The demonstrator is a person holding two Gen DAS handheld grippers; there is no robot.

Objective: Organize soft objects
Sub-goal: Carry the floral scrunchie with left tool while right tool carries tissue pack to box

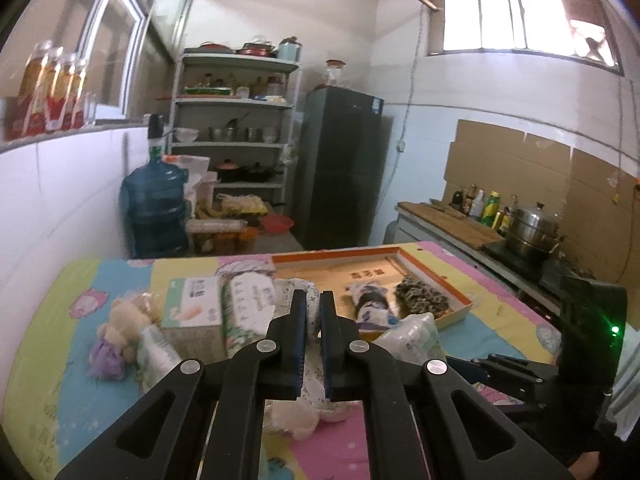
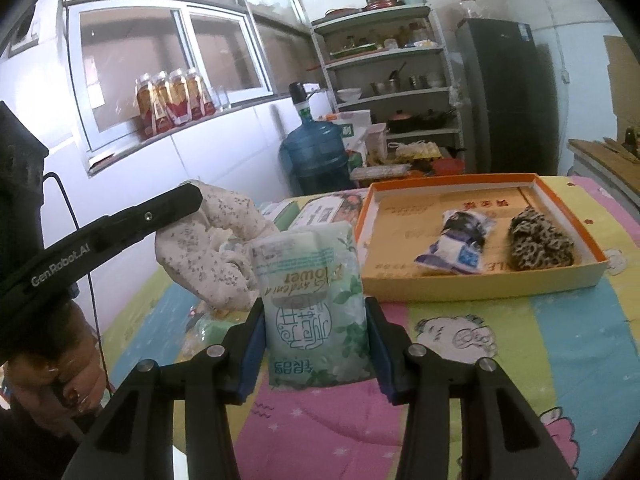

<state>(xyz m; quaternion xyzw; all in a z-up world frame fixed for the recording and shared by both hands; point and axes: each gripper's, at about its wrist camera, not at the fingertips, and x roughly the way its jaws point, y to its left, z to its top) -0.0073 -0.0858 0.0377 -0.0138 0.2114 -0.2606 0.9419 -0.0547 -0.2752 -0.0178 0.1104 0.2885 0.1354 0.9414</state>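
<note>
My left gripper is shut on a white speckled cloth, which hangs bunched below its fingers above the table. The right wrist view shows that cloth at the left, lifted off the table. My right gripper is shut on a green-and-white pack of tissues, held upright between its blue pads; the left wrist view shows the pack beside the box. An orange-rimmed flat box lies behind it. Inside are a blue, white and black bundle and a leopard-patterned soft thing.
On the table's left side are two tissue boxes, a plush bear, a purple puff and another tissue pack. A patterned cloth covers the table. A counter with a steel pot runs along the right.
</note>
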